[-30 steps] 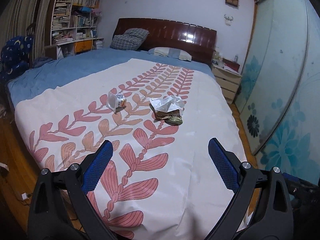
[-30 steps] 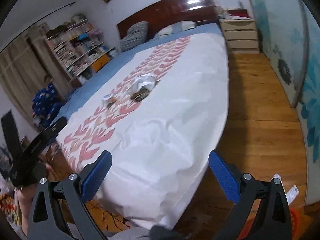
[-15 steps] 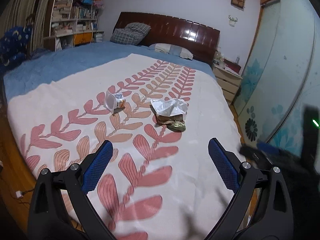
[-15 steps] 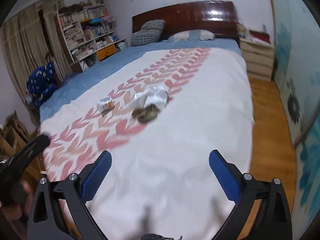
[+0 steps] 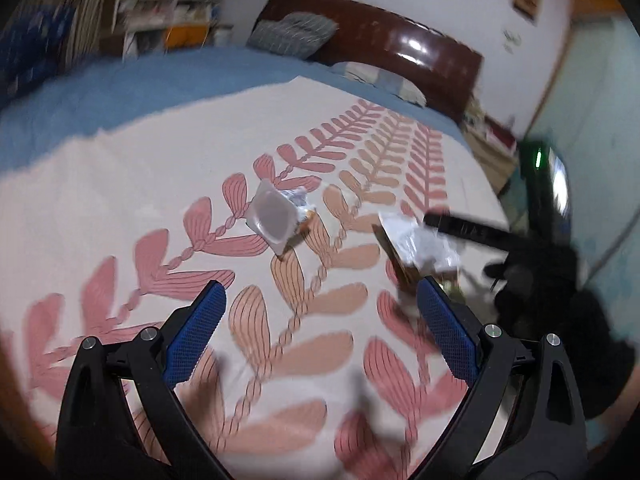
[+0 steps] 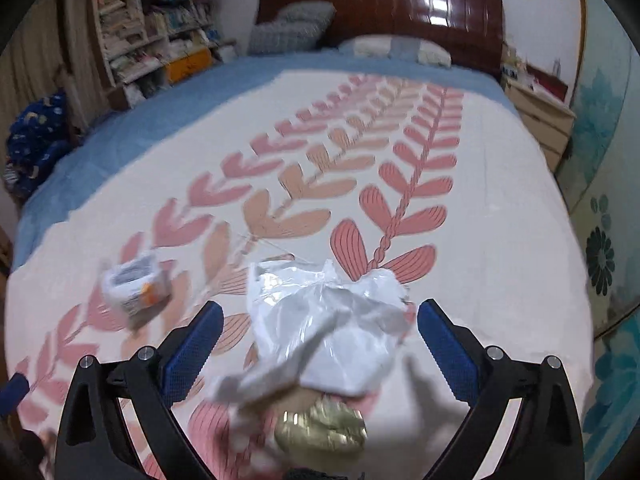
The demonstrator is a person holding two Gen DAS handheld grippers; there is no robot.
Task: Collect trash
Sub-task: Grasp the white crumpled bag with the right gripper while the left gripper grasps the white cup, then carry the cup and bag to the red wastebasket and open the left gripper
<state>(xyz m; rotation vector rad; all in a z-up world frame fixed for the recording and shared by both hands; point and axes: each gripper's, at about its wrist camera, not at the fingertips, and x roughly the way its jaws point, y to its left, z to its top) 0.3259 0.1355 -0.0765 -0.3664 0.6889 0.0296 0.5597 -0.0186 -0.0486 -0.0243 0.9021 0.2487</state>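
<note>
Trash lies on a white bedspread (image 6: 500, 208) with a pink leaf pattern. A crumpled clear plastic wrapper (image 6: 328, 328) lies between the open jaws of my right gripper (image 6: 318, 344), with a gold crumpled foil ball (image 6: 322, 432) just below it. A small white carton (image 6: 134, 286) lies to the left. In the left wrist view, my left gripper (image 5: 320, 338) is open and empty above the bedspread, short of the carton (image 5: 276, 222). The wrapper (image 5: 420, 246) sits by its right finger, with the right gripper's dark body (image 5: 536, 268) beside it.
A dark wooden headboard (image 6: 400, 4) and pillows (image 6: 396, 48) are at the far end. A bookshelf (image 6: 152, 32) stands at the left. A nightstand (image 6: 540, 116) and a sliding door with blue flowers (image 6: 600, 240) are at the right.
Both grippers have moved forward over the bed toward the trash. The right gripper now straddles the plastic wrapper. The left gripper is closer to the carton. Both stay open.
</note>
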